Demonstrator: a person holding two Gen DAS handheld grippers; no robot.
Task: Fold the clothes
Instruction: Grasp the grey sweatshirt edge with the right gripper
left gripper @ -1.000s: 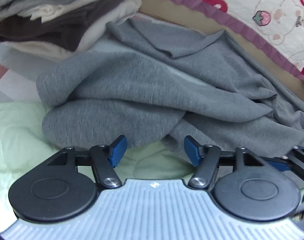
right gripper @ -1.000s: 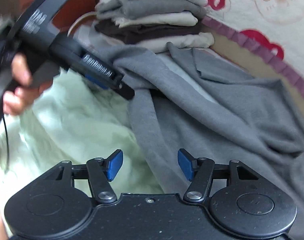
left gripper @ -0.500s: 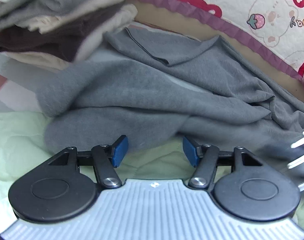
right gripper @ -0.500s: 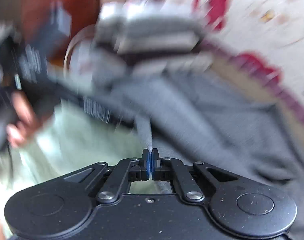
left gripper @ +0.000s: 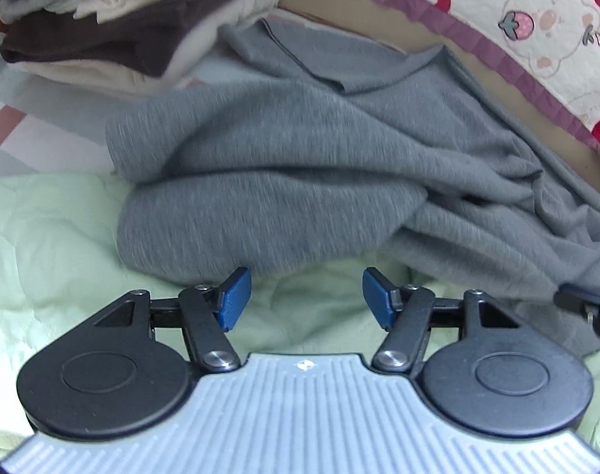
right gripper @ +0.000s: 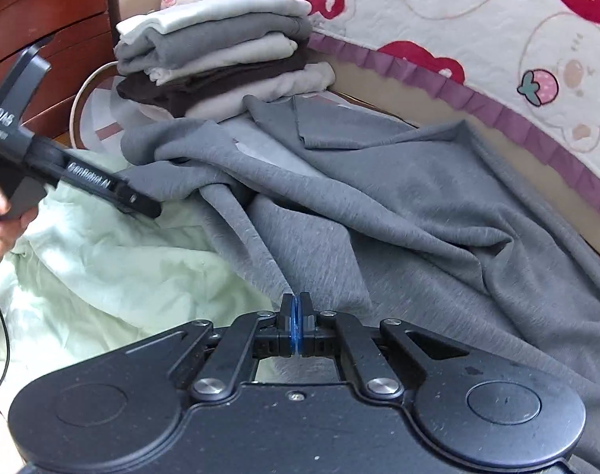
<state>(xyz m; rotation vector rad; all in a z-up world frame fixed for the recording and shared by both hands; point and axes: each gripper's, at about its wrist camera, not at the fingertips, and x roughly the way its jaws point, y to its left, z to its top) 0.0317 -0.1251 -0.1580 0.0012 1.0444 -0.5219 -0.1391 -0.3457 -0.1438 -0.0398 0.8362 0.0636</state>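
right gripper [right gripper: 296,322] clenched on grey garment [right gripper: 399,205] edge at 6 o'clock, likely to draw a fold | left gripper [left gripper: 304,296] released, hovering at garment's near bulge; garment rumpled on bed [left gripper: 43,237] | folded stack [right gripper: 221,59] at 11 o'clock

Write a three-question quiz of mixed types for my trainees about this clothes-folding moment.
1. True or false: the left gripper is open.
2. What does the right gripper pinch? A) grey garment B) green quilt C) nothing
3. Fill in: the stack of folded clothes has a ____ piece on top.

Key: 1 true; 2 A; 3 white
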